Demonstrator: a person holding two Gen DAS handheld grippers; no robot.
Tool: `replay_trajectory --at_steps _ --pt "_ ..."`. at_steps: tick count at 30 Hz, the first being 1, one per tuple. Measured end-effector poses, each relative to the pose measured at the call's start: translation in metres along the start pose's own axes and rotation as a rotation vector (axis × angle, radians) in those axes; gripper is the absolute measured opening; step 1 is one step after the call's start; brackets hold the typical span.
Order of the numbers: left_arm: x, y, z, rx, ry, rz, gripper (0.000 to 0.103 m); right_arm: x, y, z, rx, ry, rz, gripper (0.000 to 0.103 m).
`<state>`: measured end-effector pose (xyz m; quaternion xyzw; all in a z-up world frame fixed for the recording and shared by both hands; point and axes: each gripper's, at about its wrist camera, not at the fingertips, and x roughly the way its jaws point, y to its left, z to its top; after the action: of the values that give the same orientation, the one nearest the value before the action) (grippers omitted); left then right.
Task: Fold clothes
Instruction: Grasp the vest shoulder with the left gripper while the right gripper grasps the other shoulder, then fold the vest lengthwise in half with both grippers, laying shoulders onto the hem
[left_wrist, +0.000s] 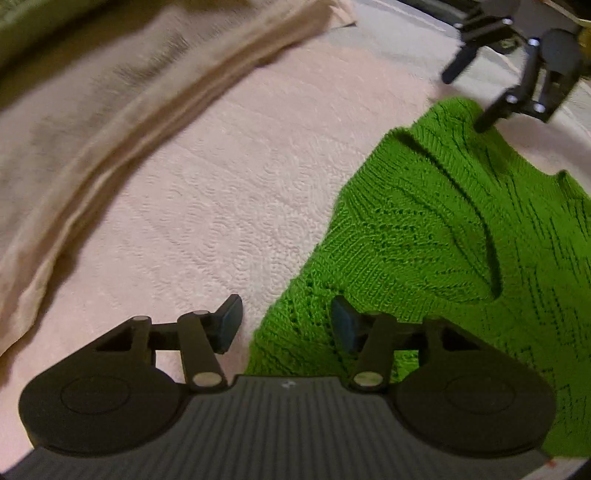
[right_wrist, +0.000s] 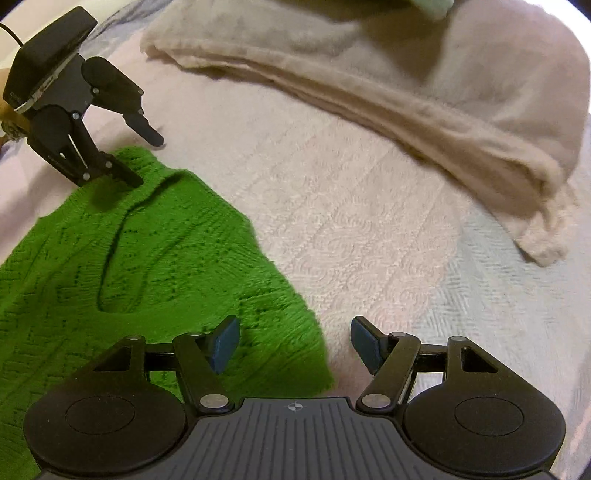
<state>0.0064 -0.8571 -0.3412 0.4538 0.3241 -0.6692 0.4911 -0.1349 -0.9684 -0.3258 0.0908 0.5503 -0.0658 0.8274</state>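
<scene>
You have a bright green knitted sweater (left_wrist: 443, 236) lying flat on a pale pink quilted bedspread (left_wrist: 207, 206), and both of your tools are gathered along its edge. Your left tool (left_wrist: 286, 323) has its two blue-padded fingers spread apart with nothing between them; one pad sits over the sweater's hem edge and the other over bare bedspread beside it, a straddle that looks set up to pinch that edge. Your right tool (right_wrist: 293, 343) is likewise spread wide and empty, one pad above the sweater's edge, the other above the bedspread just beside it. Each camera also catches the other tool from outside: the left view shows the right tool (left_wrist: 465, 98) at the sweater's far corner, a fingertip at or just above the knit; the right view shows the left tool (right_wrist: 149, 158) at the opposite far corner, fingers parted. Beyond the sweater lies a beige folded blanket (right_wrist: 369, 85); only the left view shows a dull green cloth (left_wrist: 22, 22) behind it, blurred. The fold does not look begun, since the sweater lies open with only a soft crease.
</scene>
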Motion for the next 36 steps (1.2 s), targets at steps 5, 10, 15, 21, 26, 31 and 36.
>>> replay_trajectory --at_steps 5,10,15,21,26,31,36 --pt "0.015 0.006 -0.003 0.02 0.027 -0.069 0.048 0.028 -0.009 0.004 -0.02 0.07 0.071 0.056" --pt "0.009 -0.002 -0.004 0.05 0.029 -0.093 0.018 0.023 -0.011 0.003 0.055 0.049 0.121 0.015" --pt "-0.023 -0.017 -0.011 0.068 -0.028 -0.03 0.006 -0.016 0.01 -0.004 0.048 -0.017 0.062 0.01" --pt "-0.097 -0.064 -0.03 0.115 -0.118 0.066 0.005 -0.094 0.077 -0.037 -0.089 -0.129 -0.033 0.01" --pt "-0.163 -0.146 -0.076 0.184 -0.175 0.147 0.005 -0.148 0.16 -0.106 -0.225 -0.233 -0.119 0.009" --pt "-0.204 -0.246 -0.151 0.238 -0.149 0.159 0.005 -0.172 0.259 -0.203 -0.319 -0.265 -0.146 0.009" --pt "-0.202 -0.334 -0.231 0.223 -0.108 0.1 0.005 -0.147 0.339 -0.29 -0.328 -0.201 -0.18 0.009"
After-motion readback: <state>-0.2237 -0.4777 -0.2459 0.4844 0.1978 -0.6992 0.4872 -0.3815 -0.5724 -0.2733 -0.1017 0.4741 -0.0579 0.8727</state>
